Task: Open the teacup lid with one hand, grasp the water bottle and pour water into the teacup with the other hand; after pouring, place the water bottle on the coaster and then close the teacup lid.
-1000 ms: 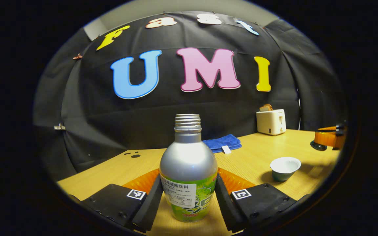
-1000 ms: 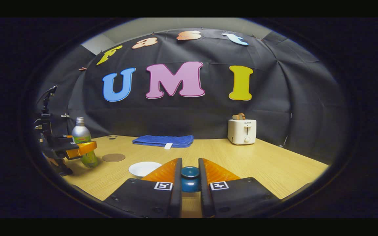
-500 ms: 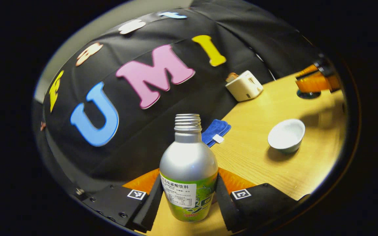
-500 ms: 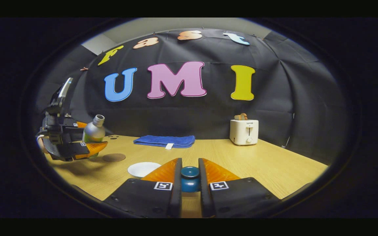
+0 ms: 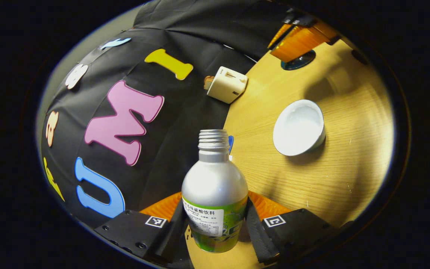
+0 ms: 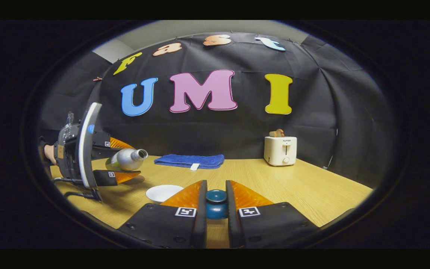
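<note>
The left gripper (image 5: pixel 215 224) clamps the uncapped water bottle (image 5: pixel 215 194), tipped nearly flat beside the open teacup (image 5: pixel 299 127); its mouth seems short of the rim, so water may splash the table (image 5: pixel 349 168). The right gripper (image 6: pixel 216 209) pinches the lid (image 6: pixel 216 203).

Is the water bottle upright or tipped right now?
Tipped. In the right gripper view the water bottle lies nearly level in the left tool, with its uncapped mouth toward the teacup.
</note>
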